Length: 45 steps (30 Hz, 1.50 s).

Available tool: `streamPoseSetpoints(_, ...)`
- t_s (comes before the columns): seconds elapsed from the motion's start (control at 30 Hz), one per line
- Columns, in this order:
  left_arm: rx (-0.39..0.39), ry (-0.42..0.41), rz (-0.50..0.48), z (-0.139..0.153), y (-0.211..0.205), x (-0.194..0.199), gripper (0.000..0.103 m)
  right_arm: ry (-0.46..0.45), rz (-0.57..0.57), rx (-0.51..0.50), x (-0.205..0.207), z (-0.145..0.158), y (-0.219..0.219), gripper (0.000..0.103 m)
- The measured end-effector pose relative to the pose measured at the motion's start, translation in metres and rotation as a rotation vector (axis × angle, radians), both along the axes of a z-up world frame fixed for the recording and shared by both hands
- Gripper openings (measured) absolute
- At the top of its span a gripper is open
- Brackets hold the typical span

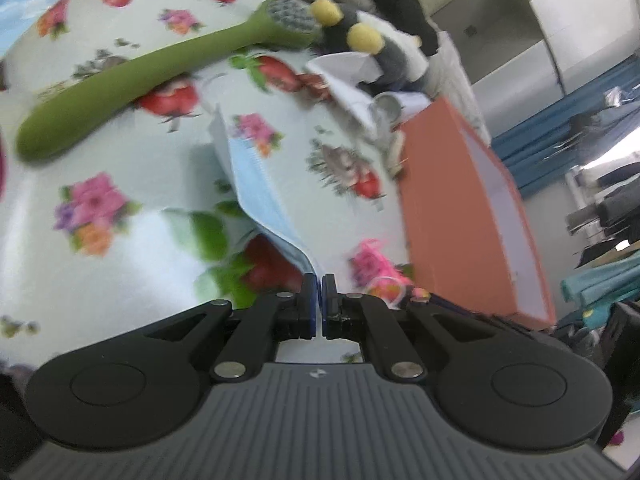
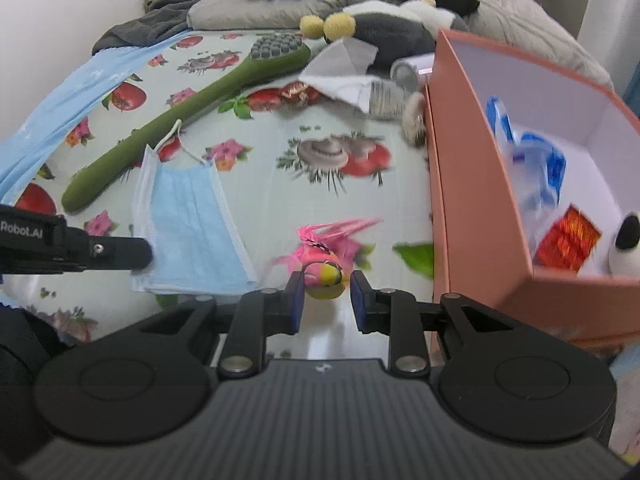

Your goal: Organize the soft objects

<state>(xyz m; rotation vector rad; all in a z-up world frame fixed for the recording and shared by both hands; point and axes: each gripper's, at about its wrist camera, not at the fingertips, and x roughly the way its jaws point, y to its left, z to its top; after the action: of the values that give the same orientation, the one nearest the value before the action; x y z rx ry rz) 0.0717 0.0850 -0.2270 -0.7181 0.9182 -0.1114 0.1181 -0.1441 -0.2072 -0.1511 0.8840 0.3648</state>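
Note:
My left gripper (image 1: 319, 280) is shut on the near edge of a blue face mask (image 1: 256, 184), which hangs edge-on from the pads. In the right wrist view the left gripper (image 2: 136, 254) grips the mask (image 2: 192, 224) at its left side. My right gripper (image 2: 325, 294) is open, its pads either side of a pink and yellow feathered toy bird (image 2: 326, 268) on the flowered cloth (image 2: 280, 184). The orange box (image 2: 476, 208) stands at the right, holding blue-and-white packets, a red foil item and a white-and-black plush.
A long green brush (image 2: 180, 120) lies diagonally across the cloth. A grey plush with yellow pompoms (image 2: 376, 28), white paper and a metal can (image 2: 404, 70) lie at the back. Dark clothes and pillows are piled behind. A light blue cloth (image 2: 60, 100) lies left.

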Motion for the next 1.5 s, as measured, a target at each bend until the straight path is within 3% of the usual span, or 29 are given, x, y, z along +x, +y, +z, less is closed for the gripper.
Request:
streamPoseSetpoints(0.17, 0.035, 0.072, 0.047, -0.01, 0.02, -0.008, 0.003, 0.051, 0.014, 0.056, -0.003, -0.004, -0.006, 0.031)
streamPoseSetpoints(0.3, 0.073, 0.103, 0.096, -0.01, 0.027, -0.011, 0.005, 0.062, 0.023, 0.067, -0.004, -0.005, -0.008, 0.041)
streamPoseSetpoints(0.37, 0.081, 0.11, 0.1, -0.009, 0.025, -0.009, 0.018, 0.058, 0.027, 0.073, -0.003, -0.006, -0.008, 0.041)
streamPoseSetpoints(0.43, 0.102, 0.112, 0.102, -0.006, 0.021, -0.007, 0.054, 0.052, 0.047, 0.068, -0.001, -0.01, -0.007, 0.041)
streamPoseSetpoints(0.6, 0.178, 0.131, 0.113, -0.001, 0.005, 0.003, 0.07, -0.017, 0.111, 0.012, 0.002, -0.015, 0.002, 0.041)
streamPoseSetpoints(0.77, 0.266, 0.144, 0.115, 0.001, -0.009, 0.017, 0.077, 0.001, 0.15, 0.0, 0.008, -0.022, 0.006, 0.039)
streamPoseSetpoints(0.87, 0.295, 0.153, 0.119, 0.001, -0.012, 0.023, 0.078, 0.005, 0.156, -0.017, 0.009, -0.026, 0.008, 0.031)
streamPoseSetpoints(1.23, 0.337, 0.165, 0.099, -0.003, -0.025, 0.041, 0.08, -0.03, 0.104, -0.002, 0.019, -0.018, 0.0, 0.031)
streamPoseSetpoints(1.4, 0.377, 0.159, 0.079, -0.007, -0.036, 0.049, 0.082, -0.045, 0.093, -0.021, 0.023, -0.02, -0.001, 0.031)
streamPoseSetpoints(1.5, 0.443, 0.155, 0.059, -0.009, -0.045, 0.053, 0.082, -0.046, 0.094, -0.034, 0.023, -0.023, 0.0, 0.031)
